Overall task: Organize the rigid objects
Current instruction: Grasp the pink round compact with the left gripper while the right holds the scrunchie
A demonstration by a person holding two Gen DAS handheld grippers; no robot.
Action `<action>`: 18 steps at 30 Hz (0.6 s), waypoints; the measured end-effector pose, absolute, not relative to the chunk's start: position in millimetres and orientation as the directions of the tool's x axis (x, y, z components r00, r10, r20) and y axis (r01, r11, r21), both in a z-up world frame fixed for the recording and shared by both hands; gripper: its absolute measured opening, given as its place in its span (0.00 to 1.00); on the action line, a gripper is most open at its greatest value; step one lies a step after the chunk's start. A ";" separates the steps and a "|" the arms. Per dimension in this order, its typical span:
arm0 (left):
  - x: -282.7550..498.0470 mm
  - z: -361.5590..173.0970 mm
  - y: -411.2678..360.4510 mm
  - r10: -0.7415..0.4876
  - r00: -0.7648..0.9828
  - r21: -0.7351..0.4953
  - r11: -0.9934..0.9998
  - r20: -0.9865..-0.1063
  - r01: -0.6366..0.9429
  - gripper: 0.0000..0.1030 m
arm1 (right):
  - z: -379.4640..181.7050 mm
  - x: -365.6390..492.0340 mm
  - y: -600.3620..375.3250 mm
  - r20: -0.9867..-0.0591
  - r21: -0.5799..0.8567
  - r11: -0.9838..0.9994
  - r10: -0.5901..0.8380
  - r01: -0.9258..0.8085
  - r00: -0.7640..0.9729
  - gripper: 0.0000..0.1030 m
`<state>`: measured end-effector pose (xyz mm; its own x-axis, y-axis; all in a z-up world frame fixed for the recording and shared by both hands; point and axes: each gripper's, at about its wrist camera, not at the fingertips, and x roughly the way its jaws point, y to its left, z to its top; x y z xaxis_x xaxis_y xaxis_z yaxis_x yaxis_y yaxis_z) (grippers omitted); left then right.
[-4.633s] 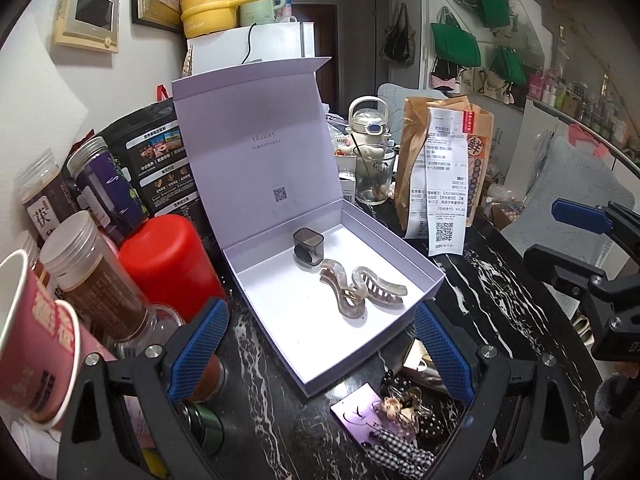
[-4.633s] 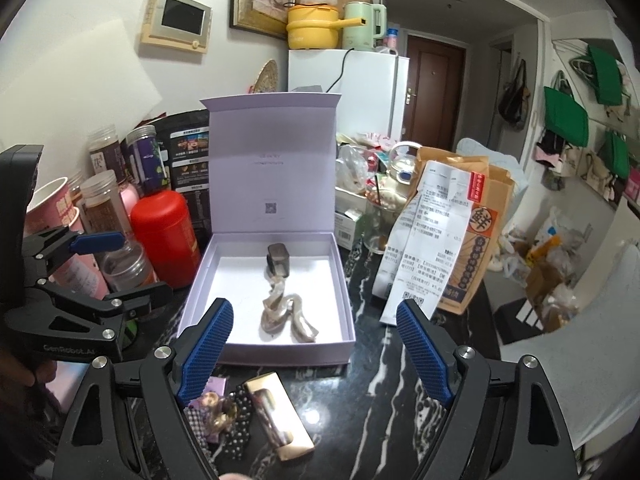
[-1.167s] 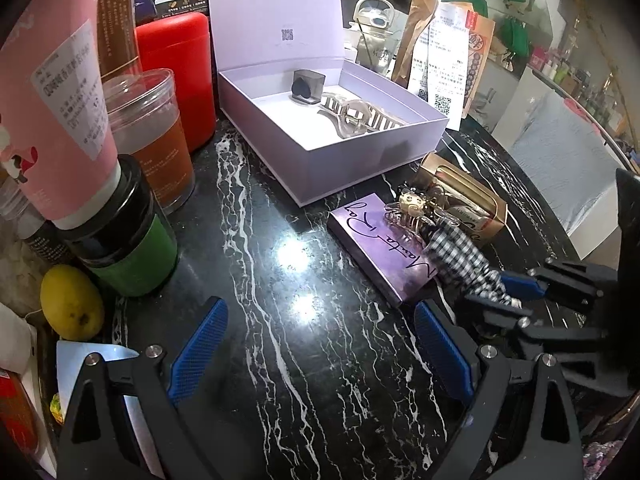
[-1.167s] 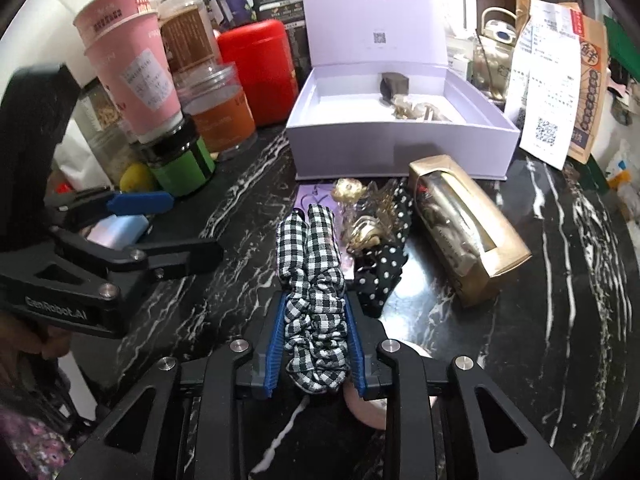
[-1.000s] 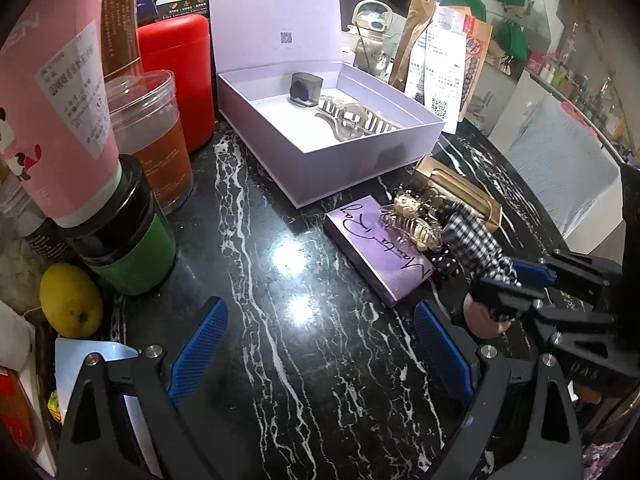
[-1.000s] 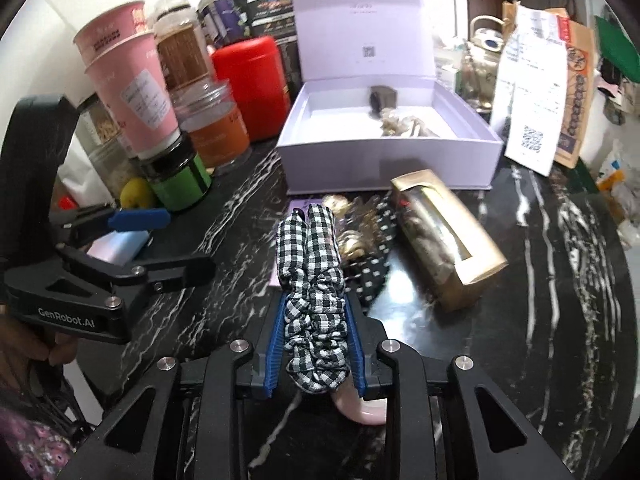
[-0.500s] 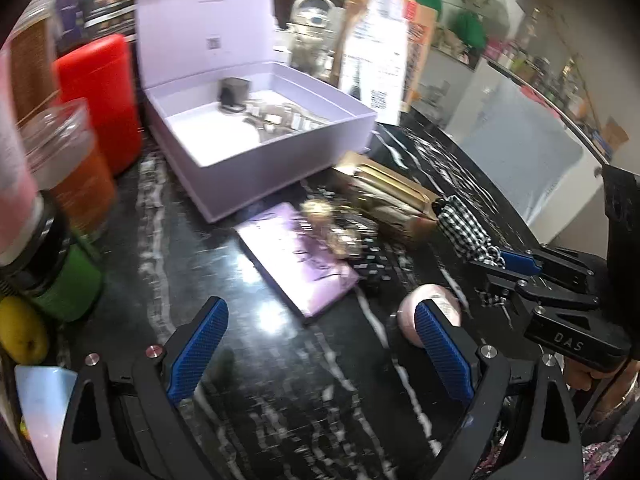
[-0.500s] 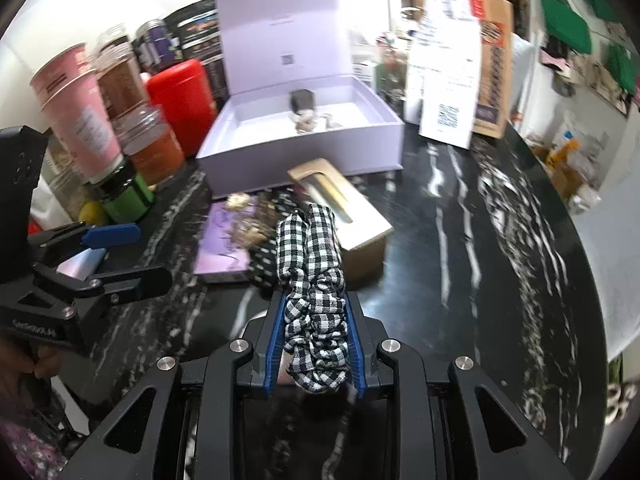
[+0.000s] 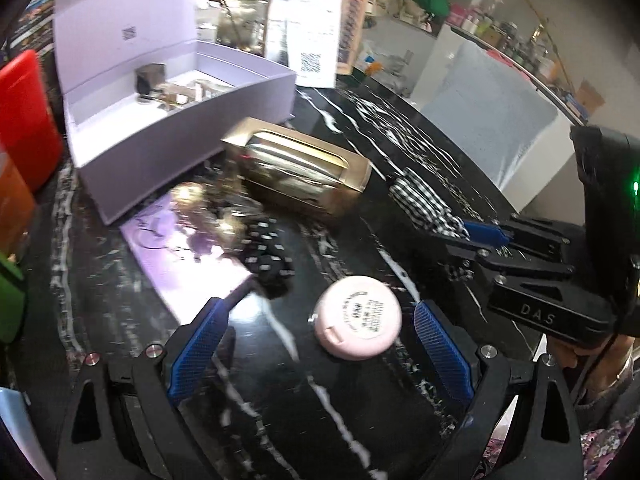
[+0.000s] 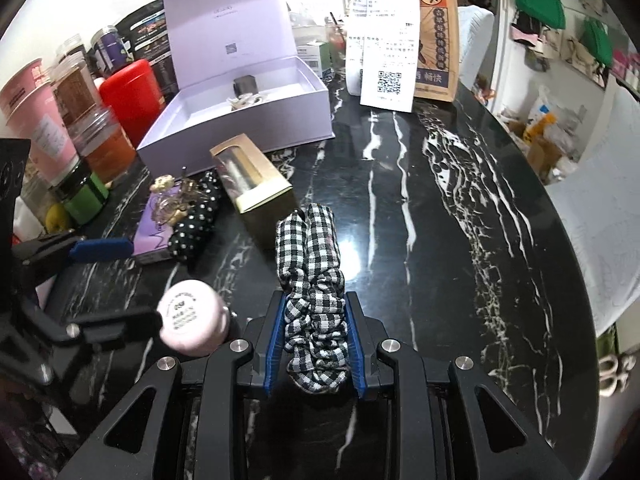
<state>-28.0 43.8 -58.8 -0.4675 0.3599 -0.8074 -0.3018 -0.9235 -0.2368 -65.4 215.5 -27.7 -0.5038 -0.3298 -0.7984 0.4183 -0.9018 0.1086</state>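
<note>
Item: gingham scrunchie (image 10: 310, 280), clamped in my right gripper (image 10: 313, 334), lifted off purple card (image 10: 150, 232); soft, so set aside. Newly uncovered: pink compact (image 9: 357, 317) on bench (image 10: 440, 200), inside my wide-open left gripper (image 9: 320, 344); probably untouched, view blurred. Destination: lilac box (image 10: 240, 136).

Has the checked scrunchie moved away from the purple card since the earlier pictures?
Yes. The checked scrunchie, gripped by the right gripper, has moved right of the gold box, away from the purple card.
</note>
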 end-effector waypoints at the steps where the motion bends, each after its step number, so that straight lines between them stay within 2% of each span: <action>1: -28.5 -60.3 46.7 0.366 -0.460 -0.242 -0.920 -0.809 -0.307 0.93 | -28.3 -66.4 216.3 -0.799 0.108 -0.901 -0.330 0.419 -0.503 0.27; 5: -27.6 -64.8 58.4 0.371 -0.442 -0.232 -0.912 -0.817 -0.337 0.92 | -31.5 -68.7 218.3 -0.801 0.114 -0.899 -0.335 0.423 -0.496 0.27; 8: -26.9 -67.7 63.0 0.372 -0.434 -0.226 -0.909 -0.821 -0.351 0.79 | -33.7 -69.9 219.5 -0.803 0.128 -0.897 -0.344 0.424 -0.486 0.27; 9: -26.1 -68.6 63.6 0.371 -0.431 -0.226 -0.908 -0.822 -0.351 0.72 | -34.1 -70.5 219.5 -0.804 0.130 -0.897 -0.345 0.423 -0.484 0.27; 12: -24.3 -68.2 64.6 0.364 -0.442 -0.210 -0.910 -0.820 -0.358 0.68 | -35.5 -72.3 219.2 -0.807 0.133 -0.896 -0.346 0.423 -0.479 0.27; 14: -22.8 -67.6 64.0 0.355 -0.459 -0.195 -0.912 -0.815 -0.360 0.58 | -35.7 -73.4 218.5 -0.809 0.132 -0.895 -0.345 0.425 -0.476 0.27; 15: -22.4 -67.2 63.0 0.353 -0.465 -0.192 -0.913 -0.812 -0.359 0.50 | -35.9 -73.9 217.9 -0.809 0.131 -0.895 -0.345 0.427 -0.475 0.27; 18: -21.6 -67.8 58.3 0.352 -0.482 -0.191 -0.917 -0.803 -0.351 0.50 | -35.5 -74.7 215.2 -0.811 0.129 -0.892 -0.346 0.433 -0.472 0.27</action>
<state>-21.6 58.3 -67.8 -0.4817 0.3516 -0.8027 -0.3509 -0.9167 -0.1910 -74.7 215.2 -35.5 -0.4722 -0.3461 -0.8107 0.4332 -0.8921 0.1286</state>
